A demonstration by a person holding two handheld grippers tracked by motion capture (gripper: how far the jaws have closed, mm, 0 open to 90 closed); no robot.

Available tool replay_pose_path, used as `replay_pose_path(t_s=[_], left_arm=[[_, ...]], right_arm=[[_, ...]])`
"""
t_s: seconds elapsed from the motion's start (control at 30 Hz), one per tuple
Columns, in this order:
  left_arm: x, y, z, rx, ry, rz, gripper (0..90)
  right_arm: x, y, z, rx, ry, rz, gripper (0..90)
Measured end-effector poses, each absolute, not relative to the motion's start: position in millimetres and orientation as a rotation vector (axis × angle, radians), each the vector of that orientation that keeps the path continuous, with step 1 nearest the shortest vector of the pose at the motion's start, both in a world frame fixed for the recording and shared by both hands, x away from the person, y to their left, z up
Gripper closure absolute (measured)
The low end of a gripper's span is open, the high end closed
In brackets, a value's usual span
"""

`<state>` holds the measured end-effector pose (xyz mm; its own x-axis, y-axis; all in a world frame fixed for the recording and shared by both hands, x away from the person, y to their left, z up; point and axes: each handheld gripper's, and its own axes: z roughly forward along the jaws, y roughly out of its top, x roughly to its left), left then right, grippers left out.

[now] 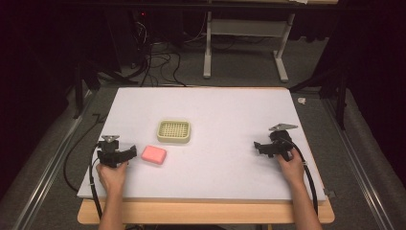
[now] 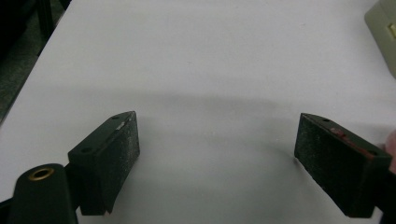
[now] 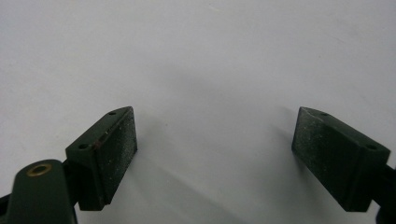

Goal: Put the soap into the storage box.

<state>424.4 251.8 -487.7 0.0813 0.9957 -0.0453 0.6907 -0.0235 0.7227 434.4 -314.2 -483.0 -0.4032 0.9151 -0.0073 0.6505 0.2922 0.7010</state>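
Note:
A pink soap bar (image 1: 154, 155) lies on the white table top (image 1: 225, 110), just in front of a pale green slatted soap dish (image 1: 174, 131). My left gripper (image 1: 125, 154) rests on the table close to the left of the soap, jaws wide apart and empty. In the left gripper view the gripper (image 2: 217, 140) frames bare white surface, with a corner of the soap dish (image 2: 384, 32) at the upper right and a sliver of pink at the right edge. My right gripper (image 1: 258, 147) sits at the right side of the table, open, and its own view (image 3: 215, 135) holds nothing between the jaws.
The white top lies on a wooden table with its front edge (image 1: 206, 213) near the person. Beyond the far edge, cables (image 1: 158, 62) run across the floor next to a grey table frame (image 1: 244, 43). A metal rail (image 1: 52, 163) runs along the left.

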Motion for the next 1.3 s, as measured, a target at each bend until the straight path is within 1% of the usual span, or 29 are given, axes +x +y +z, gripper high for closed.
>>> replay_pose_path(t_s=[0.17, 0.33, 0.87, 1.3], left_arm=[[423.5, 254.9, -487.1, 1.751, 1.671, 0.652, 13.9], [420.0, 255.2, -484.6, 1.750, 1.642, 0.673, 13.9], [407.1, 258.3, -465.4, 1.725, 1.573, 0.672, 12.0], [398.6, 246.0, -454.4, 1.747, 1.497, 0.636, 8.0]], right_arm=[[434.4, -314.3, -483.0, 1.402, 2.158, 0.876, 14.6], [434.4, -314.3, -483.0, 1.403, 2.158, 0.876, 14.5], [434.4, -314.3, -483.0, 1.403, 2.158, 0.876, 14.6], [434.4, -314.3, -483.0, 1.403, 2.157, 0.876, 14.6]])
